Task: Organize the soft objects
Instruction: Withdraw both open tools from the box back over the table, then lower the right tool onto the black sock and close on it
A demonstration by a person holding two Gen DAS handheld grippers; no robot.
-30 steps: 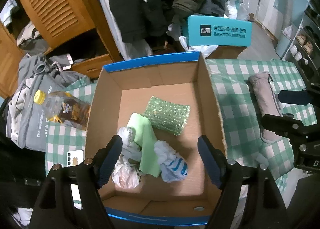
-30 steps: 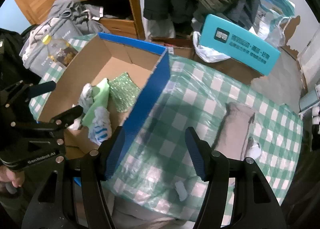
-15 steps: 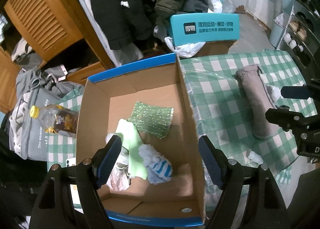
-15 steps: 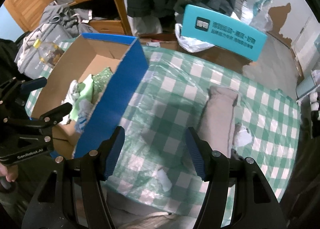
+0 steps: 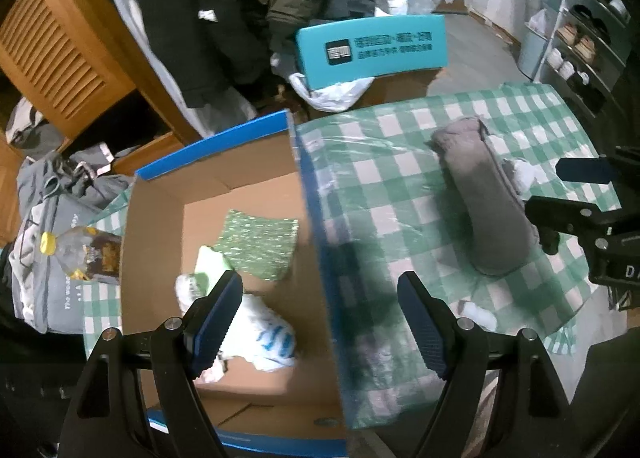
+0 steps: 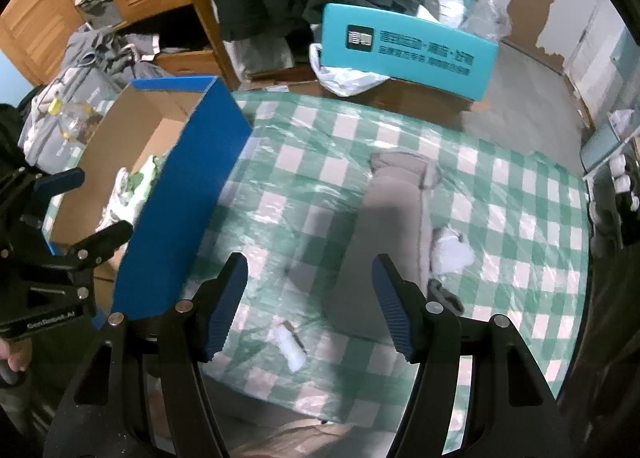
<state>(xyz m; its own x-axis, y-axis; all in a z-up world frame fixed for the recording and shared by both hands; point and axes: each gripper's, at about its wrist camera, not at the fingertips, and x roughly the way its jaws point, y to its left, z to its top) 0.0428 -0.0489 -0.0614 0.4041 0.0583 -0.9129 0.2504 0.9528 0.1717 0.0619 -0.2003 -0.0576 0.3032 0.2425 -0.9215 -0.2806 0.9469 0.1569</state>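
A grey folded cloth [image 6: 394, 226] lies on the checked table [image 6: 520, 194], right of the cardboard box [image 6: 180, 194] holding soft items. The right gripper [image 6: 310, 306], open and empty, must descend to grasp it. Both grippers have shifted right; the left gripper [image 5: 320, 322] is open, empty.

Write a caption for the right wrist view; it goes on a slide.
Open right gripper above the grey cloth on the checked table, box at left.
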